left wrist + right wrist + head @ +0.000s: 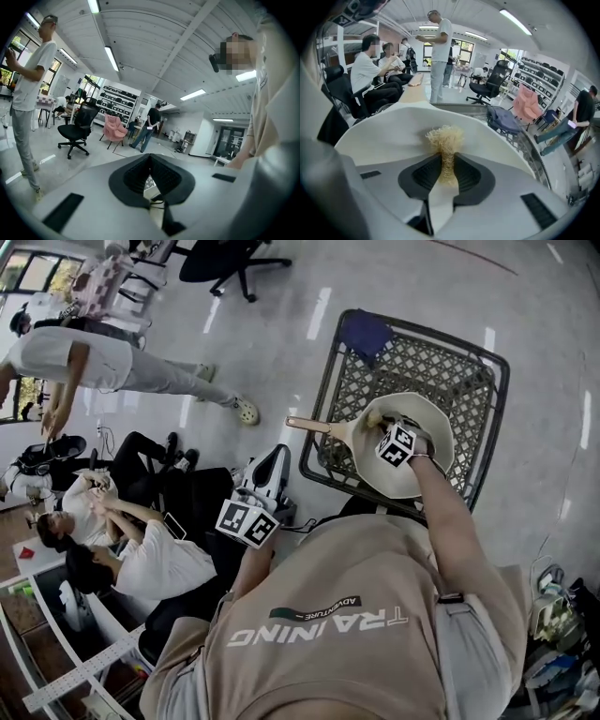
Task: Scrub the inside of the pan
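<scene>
our right gripper (446,160) pinches the fibrous scrubber (445,138), tilted down into the pan (384,127) so its tuft can reach the wall (left gripper (150,161) closed, empty, away from the pan).

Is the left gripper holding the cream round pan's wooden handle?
No, the left gripper is apart from the wooden handle, jaws shut on nothing.
</scene>
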Motion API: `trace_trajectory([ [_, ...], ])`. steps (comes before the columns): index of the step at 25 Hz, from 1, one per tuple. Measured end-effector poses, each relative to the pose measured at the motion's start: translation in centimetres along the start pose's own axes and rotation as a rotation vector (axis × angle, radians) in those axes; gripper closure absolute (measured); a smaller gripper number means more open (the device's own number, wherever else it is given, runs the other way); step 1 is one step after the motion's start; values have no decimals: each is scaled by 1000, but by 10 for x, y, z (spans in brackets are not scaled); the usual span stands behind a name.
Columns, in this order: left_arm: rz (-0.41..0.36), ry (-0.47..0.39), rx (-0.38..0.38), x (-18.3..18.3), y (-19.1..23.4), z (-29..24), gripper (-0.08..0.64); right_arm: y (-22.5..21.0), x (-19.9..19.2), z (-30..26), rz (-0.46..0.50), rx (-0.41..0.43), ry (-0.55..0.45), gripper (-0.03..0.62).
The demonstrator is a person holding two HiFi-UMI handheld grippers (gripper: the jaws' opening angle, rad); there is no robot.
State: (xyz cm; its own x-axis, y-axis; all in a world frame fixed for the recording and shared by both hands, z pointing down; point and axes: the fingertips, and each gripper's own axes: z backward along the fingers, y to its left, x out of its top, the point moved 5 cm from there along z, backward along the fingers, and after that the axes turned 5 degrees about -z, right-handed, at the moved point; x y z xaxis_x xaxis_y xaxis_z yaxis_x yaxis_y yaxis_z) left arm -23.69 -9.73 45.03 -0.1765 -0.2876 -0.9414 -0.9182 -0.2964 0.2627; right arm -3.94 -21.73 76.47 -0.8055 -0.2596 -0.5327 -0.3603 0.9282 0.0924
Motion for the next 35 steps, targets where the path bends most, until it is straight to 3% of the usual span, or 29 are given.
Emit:
trace_trajectory([
  [7, 2, -41, -33, 5, 1, -11, 541, -49, -19, 14, 48, -235, 139, 499],
  [10, 8, -65, -53, 8, -2, -16, 541, -64, -34, 26, 155, -296, 246, 499],
  [14, 28, -84, -77, 6, -3, -20, 541, -70, -52, 39, 334, -312, 380, 499],
  [18, 50, -116, -96, 2, -3, -27, 541, -66, -74, 55, 505, -277, 521, 500],
  [22, 65, -138, -113, -8, -2, -30, 541, -51, -100, 63, 557, -211, 660, 502],
  [26, 75, -150, -136, -15, -3, -33, 541, -35, -118, 70, 560, -156, 727, 502],
  [30, 68, -158, -148, -19, -3, -30, 542, -13, -130, 76, 521, -45, 771, 502],
  [35, 64, -152, -157, -27, -2, -20, 542, 15, -138, 79, 384, 106, 835, 503],
])
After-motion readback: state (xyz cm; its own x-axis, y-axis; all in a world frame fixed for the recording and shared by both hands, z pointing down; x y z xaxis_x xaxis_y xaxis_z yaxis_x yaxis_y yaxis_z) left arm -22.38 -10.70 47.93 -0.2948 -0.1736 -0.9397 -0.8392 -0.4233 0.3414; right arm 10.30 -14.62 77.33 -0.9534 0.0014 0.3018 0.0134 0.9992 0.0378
